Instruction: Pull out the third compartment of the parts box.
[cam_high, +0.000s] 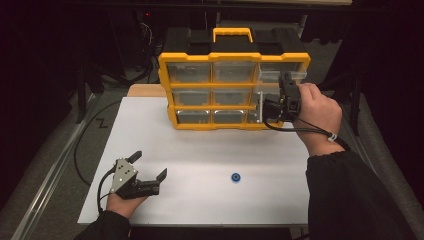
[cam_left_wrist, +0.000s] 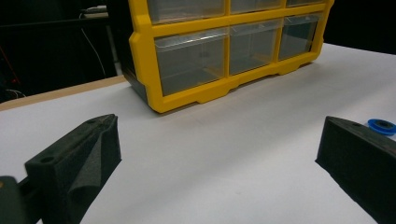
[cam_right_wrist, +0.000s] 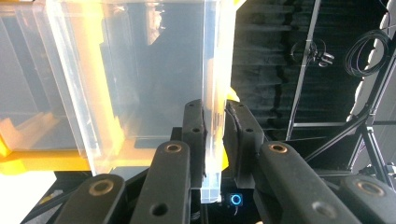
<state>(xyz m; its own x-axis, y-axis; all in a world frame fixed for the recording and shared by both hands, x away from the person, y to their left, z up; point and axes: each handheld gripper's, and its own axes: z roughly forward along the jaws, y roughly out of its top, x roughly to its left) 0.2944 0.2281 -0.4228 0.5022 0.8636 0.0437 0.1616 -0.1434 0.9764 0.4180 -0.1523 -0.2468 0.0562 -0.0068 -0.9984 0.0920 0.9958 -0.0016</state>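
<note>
The clear drawer at the right end of the yellow cabinet is clamped by its front lip between the right gripper fingers. The left gripper is held spread wide, the blue ring lying just beyond its fingers on the worktop.

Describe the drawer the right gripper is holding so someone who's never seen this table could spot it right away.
Find the yellow organizer standing at the far side of the white table, with clear drawers in three rows. Go to its right-hand column, top row: that clear drawer has its front pinched by the right gripper. Unlike its neighbours, which sit flush, it sticks out of the frame.
</note>
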